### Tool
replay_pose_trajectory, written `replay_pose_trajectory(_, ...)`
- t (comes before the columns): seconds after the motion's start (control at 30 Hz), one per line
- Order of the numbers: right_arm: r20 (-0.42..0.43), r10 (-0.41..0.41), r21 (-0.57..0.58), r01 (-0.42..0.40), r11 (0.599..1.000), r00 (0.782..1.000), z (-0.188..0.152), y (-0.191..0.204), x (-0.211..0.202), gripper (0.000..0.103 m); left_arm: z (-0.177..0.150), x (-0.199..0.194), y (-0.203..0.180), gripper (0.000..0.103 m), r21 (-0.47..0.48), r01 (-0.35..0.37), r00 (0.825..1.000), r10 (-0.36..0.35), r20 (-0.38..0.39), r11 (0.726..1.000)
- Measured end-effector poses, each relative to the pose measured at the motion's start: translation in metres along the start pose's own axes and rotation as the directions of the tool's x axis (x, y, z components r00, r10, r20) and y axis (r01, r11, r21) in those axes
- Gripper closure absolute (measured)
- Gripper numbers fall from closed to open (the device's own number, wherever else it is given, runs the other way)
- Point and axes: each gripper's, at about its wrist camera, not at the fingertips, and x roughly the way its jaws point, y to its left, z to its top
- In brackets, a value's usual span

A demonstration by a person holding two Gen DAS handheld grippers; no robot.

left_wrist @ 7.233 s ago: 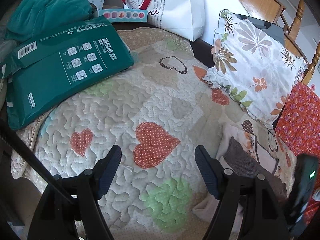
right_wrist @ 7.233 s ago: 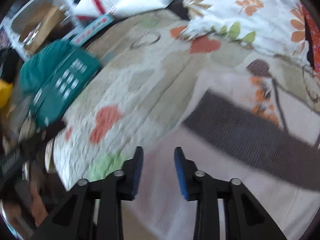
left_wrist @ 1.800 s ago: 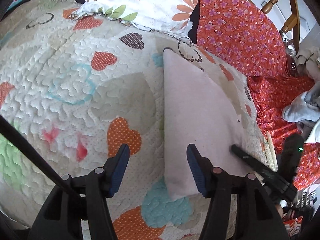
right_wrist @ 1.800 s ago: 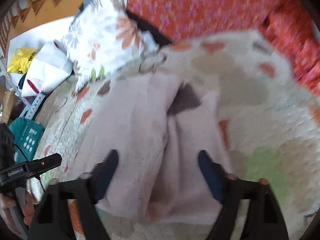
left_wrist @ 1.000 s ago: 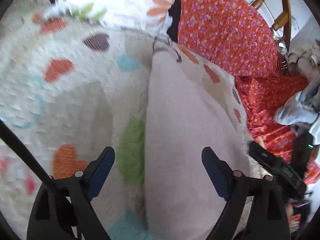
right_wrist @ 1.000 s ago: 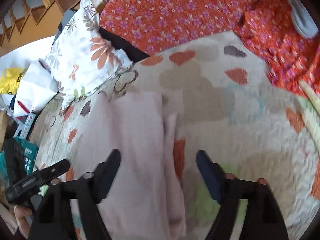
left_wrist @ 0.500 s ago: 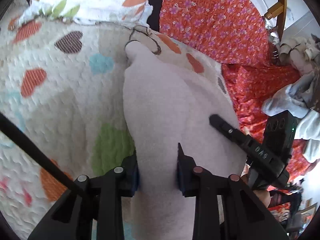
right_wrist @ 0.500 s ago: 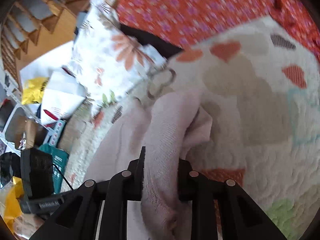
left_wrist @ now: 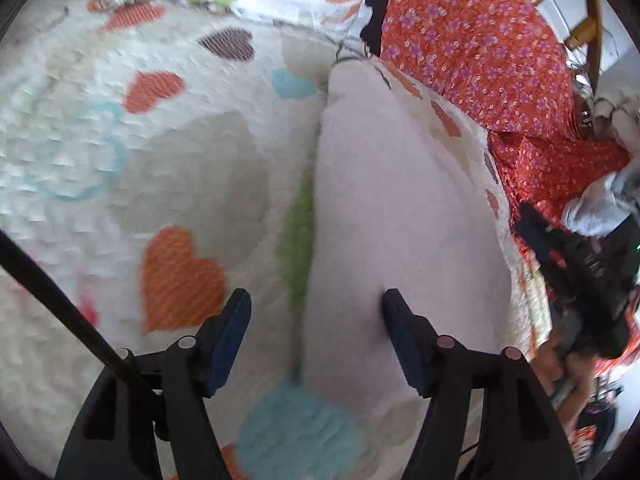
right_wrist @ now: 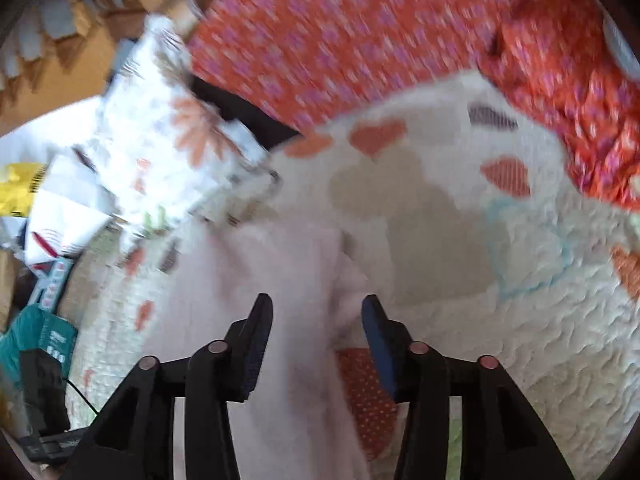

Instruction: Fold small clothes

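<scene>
A pale pink garment lies folded lengthwise on the heart-patterned quilt. My left gripper is open above its near left edge, with one finger over the quilt and the other over the cloth. In the right wrist view the same garment stretches away from me. My right gripper is open over its end, holding nothing. The right gripper also shows in the left wrist view at the right.
An orange floral cloth lies at the far right side of the quilt. A white floral pillow sits behind the garment. A green package and white bags lie at the far left. A wooden chair stands behind.
Both grippers were shut on the pink garment half a second ago; both have opened and let it go. The garment now lies flat on the quilt.
</scene>
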Motion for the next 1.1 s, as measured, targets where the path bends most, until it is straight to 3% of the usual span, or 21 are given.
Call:
replay_pose_trajectory(0.07, -0.014, 0.103, -0.029, -0.104, 0.994, 0.995, -0.005, 0.018, -0.005, 0.060, -0.010, -0.019, 0.002, 0.035, 0.015, -0.041, 0.998, 0.040, 0.048, 0.999)
replay_pose_trajectory(0.17, -0.132, 0.271, -0.012, -0.274, 0.962, 0.954, -0.023, 0.037, 0.014, 0.061, -0.019, -0.038, 0.001, 0.035, 0.027, -0.092, 0.989, 0.088, 0.122, 0.995)
replay_pose_trajectory(0.27, -0.247, 0.296, 0.027, -0.299, 0.954, 0.923, -0.047, 0.038, 0.041, 0.061, -0.029, -0.064, -0.004, 0.027, 0.046, -0.187, 0.955, 0.170, 0.243, 0.981)
replay_pose_trajectory(0.3, -0.292, 0.274, 0.048, -0.272, 0.961, 0.916, -0.057, 0.033, 0.053, 0.066, -0.032, -0.072, -0.004, 0.025, 0.047, -0.217, 0.939, 0.195, 0.283, 0.975)
replay_pose_trajectory(0.33, -0.294, 0.258, 0.062, -0.251, 0.966, 0.920, -0.063, 0.027, 0.055, 0.081, -0.035, -0.082, -0.004, 0.021, 0.048, -0.249, 0.919, 0.220, 0.326, 0.967)
replay_pose_trajectory(0.37, -0.281, 0.246, 0.077, -0.234, 0.969, 0.928, -0.065, 0.022, 0.052, 0.086, -0.037, -0.091, -0.004, 0.015, 0.045, -0.284, 0.893, 0.247, 0.376, 0.958)
replay_pose_trajectory(0.4, -0.282, 0.242, 0.096, -0.224, 0.970, 0.928, -0.063, 0.018, 0.047, 0.086, -0.040, -0.103, -0.005, 0.010, 0.038, -0.329, 0.853, 0.279, 0.440, 0.944)
replay_pose_trajectory(0.47, -0.264, 0.189, 0.070, -0.176, 0.982, 0.946, -0.057, 0.022, 0.034, 0.084, -0.041, -0.121, -0.003, 0.002, 0.030, -0.369, 0.799, 0.301, 0.521, 0.929)
replay_pose_trajectory(0.5, -0.234, 0.157, 0.023, -0.157, 0.987, 0.959, -0.052, 0.030, 0.025, 0.081, -0.039, -0.127, -0.004, 0.002, 0.034, -0.382, 0.776, 0.301, 0.554, 0.923)
replay_pose_trajectory(0.57, -0.212, 0.164, -0.016, -0.171, 0.985, 0.963, -0.042, 0.045, 0.016, 0.081, -0.033, -0.133, -0.006, 0.000, 0.056, -0.411, 0.750, 0.303, 0.588, 0.910)
replay_pose_trajectory(0.7, -0.225, 0.195, -0.028, -0.207, 0.978, 0.955, -0.022, 0.079, 0.037, 0.081, -0.020, -0.137, -0.011, 0.000, 0.090, -0.463, 0.728, 0.321, 0.605, 0.882)
replay_pose_trajectory(0.83, -0.291, 0.202, 0.005, -0.209, 0.978, 0.935, -0.008, 0.095, 0.095, 0.081, -0.013, -0.138, -0.008, 0.000, 0.083, -0.489, 0.701, 0.335, 0.629, 0.868)
replay_pose_trajectory(0.9, -0.337, 0.165, 0.025, -0.167, 0.986, 0.927, -0.005, 0.096, 0.136, 0.081, -0.011, -0.137, 0.001, 0.000, 0.070, -0.469, 0.707, 0.327, 0.627, 0.881)
replay_pose_trajectory(0.97, -0.329, 0.165, 0.058, -0.154, 0.986, 0.930, 0.001, 0.092, 0.159, 0.084, -0.009, -0.133, 0.009, 0.000, 0.056, -0.464, 0.712, 0.335, 0.618, 0.884)
replay_pose_trajectory(1.03, -0.307, 0.162, 0.096, -0.139, 0.986, 0.938, 0.013, 0.091, 0.175, 0.084, -0.003, -0.127, 0.019, 0.000, 0.039, -0.458, 0.734, 0.353, 0.579, 0.888)
replay_pose_trajectory(1.1, -0.318, 0.108, 0.079, -0.087, 0.993, 0.942, 0.020, 0.096, 0.188, 0.084, 0.002, -0.122, 0.027, 0.000, 0.018, -0.441, 0.759, 0.362, 0.541, 0.897)
